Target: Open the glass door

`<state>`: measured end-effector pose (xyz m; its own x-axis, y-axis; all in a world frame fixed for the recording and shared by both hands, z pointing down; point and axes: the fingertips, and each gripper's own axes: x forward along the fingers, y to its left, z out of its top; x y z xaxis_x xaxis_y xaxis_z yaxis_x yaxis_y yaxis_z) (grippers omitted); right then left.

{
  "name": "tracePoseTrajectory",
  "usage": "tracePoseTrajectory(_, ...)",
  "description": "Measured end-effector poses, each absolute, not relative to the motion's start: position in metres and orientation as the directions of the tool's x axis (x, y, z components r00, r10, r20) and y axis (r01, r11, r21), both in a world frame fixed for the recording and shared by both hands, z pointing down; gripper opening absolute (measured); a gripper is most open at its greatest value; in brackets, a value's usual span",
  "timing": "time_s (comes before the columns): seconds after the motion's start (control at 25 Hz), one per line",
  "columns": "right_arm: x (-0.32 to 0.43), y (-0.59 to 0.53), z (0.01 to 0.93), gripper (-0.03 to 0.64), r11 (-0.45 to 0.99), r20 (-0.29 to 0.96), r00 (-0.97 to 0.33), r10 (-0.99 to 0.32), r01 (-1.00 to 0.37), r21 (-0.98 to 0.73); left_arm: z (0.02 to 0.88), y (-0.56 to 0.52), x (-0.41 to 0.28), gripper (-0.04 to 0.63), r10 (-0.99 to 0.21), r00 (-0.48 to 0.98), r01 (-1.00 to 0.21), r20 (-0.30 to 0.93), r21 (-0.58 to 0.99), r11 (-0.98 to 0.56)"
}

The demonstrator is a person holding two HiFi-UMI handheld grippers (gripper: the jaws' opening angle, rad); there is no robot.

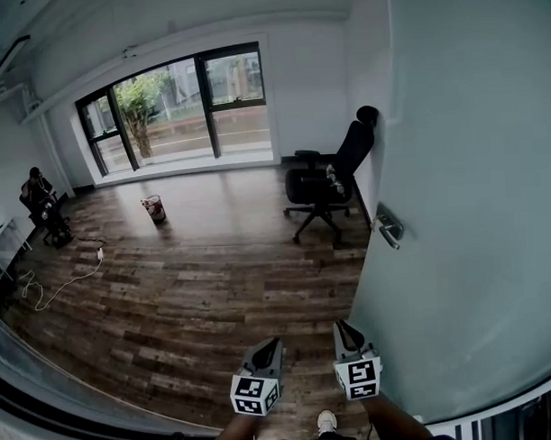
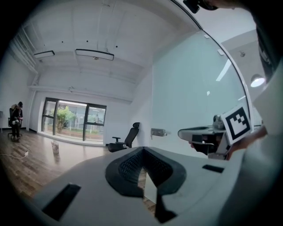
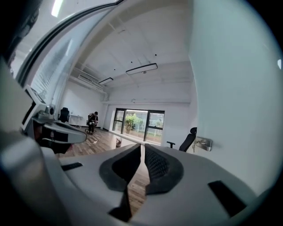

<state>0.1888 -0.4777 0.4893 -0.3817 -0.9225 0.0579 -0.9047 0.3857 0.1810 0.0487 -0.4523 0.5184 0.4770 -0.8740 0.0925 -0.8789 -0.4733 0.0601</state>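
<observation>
Frosted pale glass door (image 1: 474, 208), swung open at right, metal handle (image 1: 388, 225) on its edge

This is a plain, almost bare office room. A dark brown wooden plank floor (image 1: 197, 289) lies between white walls. In the head view, a wide window with dark metal frames (image 1: 177, 105) is at 11 o'clock. A black swivel office chair (image 1: 333, 176) stands at 1 o'clock and a seated person (image 1: 40, 200) is at 9 o'clock. A frosted glass door (image 1: 474, 208) with a metal handle (image 1: 388, 225) is at 3 o'clock. Long flat ceiling lamps (image 2: 94, 54) hang above.
</observation>
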Motion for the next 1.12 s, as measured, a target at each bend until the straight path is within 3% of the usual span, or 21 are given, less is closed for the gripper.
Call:
tracePoseTrajectory(0.12,0.178,-0.436,0.487,0.017,0.367,0.052,-0.363,-0.930,-0.913,0.180,0.513,-0.416,0.038,-0.002,-0.868,0.492,-0.870,0.071,0.053,-0.489)
tracePoseTrajectory(0.28,0.166,-0.391,0.501,0.015,0.355,0.092,-0.349,-0.933,-0.933,0.056,0.515,-0.374,0.031,-0.002,-0.854,0.515,-0.857,0.067,0.037,-0.514)
tracePoseTrajectory(0.72,0.172,-0.269,0.517,0.015,0.294,0.090,-0.286,-0.954,-0.952,0.085,0.516,-0.276,0.025,-0.002,-0.866,0.499,-0.866,0.026,0.066,-0.496)
tracePoseTrajectory(1.12,0.185,-0.103,0.506,0.015,0.291,0.072,-0.283,-0.957,-0.945,0.148,0.520,-0.106,0.040,-0.002,-0.872,0.488,-0.872,0.047,0.070,-0.484)
